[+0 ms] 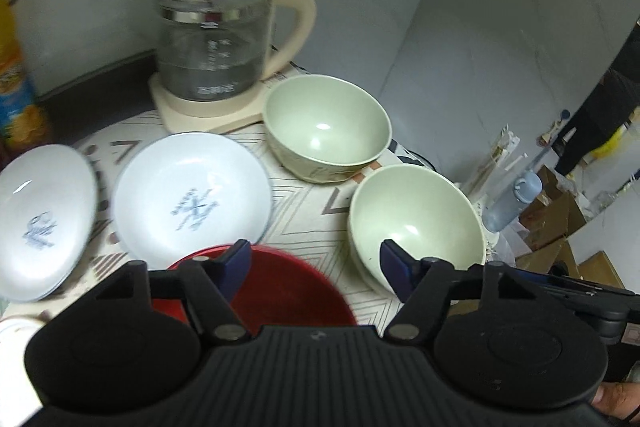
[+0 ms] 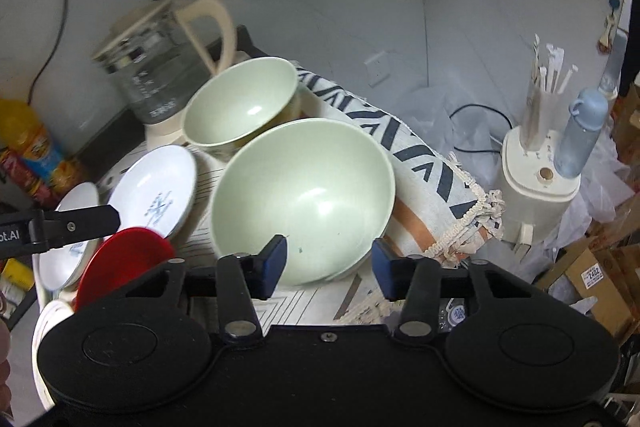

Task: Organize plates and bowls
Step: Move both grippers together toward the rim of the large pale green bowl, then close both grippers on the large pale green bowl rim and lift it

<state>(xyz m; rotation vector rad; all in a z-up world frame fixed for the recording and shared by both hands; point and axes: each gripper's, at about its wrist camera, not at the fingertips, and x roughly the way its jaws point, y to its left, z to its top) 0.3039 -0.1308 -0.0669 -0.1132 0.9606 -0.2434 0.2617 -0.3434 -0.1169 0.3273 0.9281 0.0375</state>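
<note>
Right under the left gripper (image 1: 314,263) sits the red plate (image 1: 280,283), its far rim showing between jaws that stand wide apart and hold nothing. The right gripper (image 2: 330,261) has its jaws apart too, empty, with the near green bowl (image 2: 304,195) dead ahead, its near rim lying just beyond the fingertips. That bowl looks like the right hand's to take; the left is closer to the plates. Further back stands the far green bowl (image 1: 326,127), upright, close beside its twin but I can't tell if they touch. Left of the bowls, two white plates: the middle white plate (image 1: 192,199) and the left white plate (image 1: 40,219), on the patterned cloth (image 1: 308,215) over the table. Behind all sits the glass kettle (image 1: 216,43).
</note>
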